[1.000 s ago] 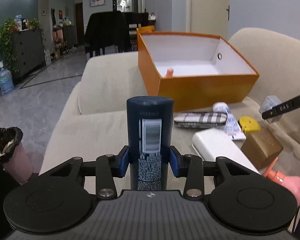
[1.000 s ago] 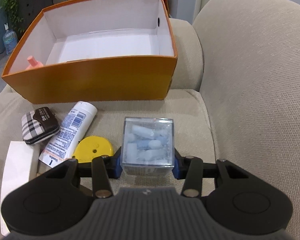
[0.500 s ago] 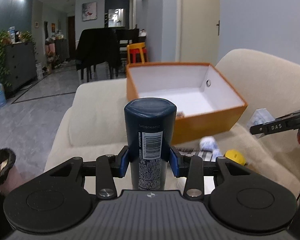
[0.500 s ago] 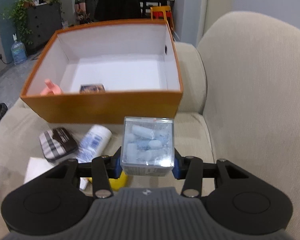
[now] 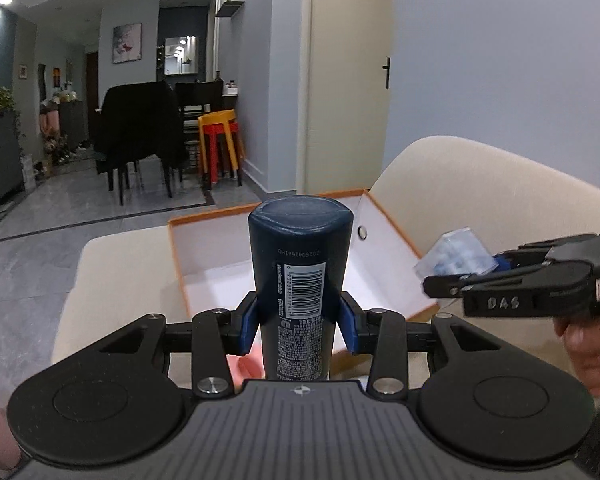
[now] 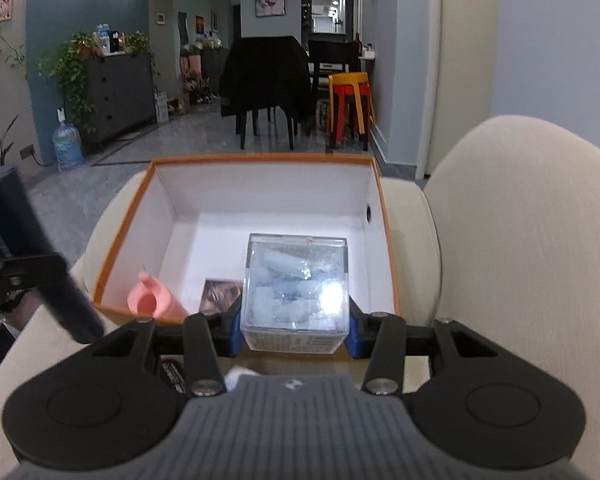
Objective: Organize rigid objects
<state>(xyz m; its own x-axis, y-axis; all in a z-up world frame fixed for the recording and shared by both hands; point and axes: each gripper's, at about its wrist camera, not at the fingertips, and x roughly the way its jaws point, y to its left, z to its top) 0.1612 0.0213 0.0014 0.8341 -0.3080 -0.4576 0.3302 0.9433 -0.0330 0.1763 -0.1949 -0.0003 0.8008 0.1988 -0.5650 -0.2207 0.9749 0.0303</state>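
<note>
- left gripper (image 5: 299, 322) pinching upright dark blue bottle (image 5: 299, 272); orange box (image 5: 392, 252) just beyond
- right gripper (image 6: 294, 330) clamped on clear plastic cube (image 6: 296, 288), box (image 6: 384, 216) ahead, below

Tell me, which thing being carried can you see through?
The clear plastic box in the right gripper; small pale blue pieces show inside. The dark blue bottle in the left gripper is solid-coloured.

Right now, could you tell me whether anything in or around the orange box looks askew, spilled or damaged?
Nothing stands out. The orange box sits open and intact, a pink bottle lying inside; the dark blue bottle and clear plastic cube are gripped squarely.
</note>
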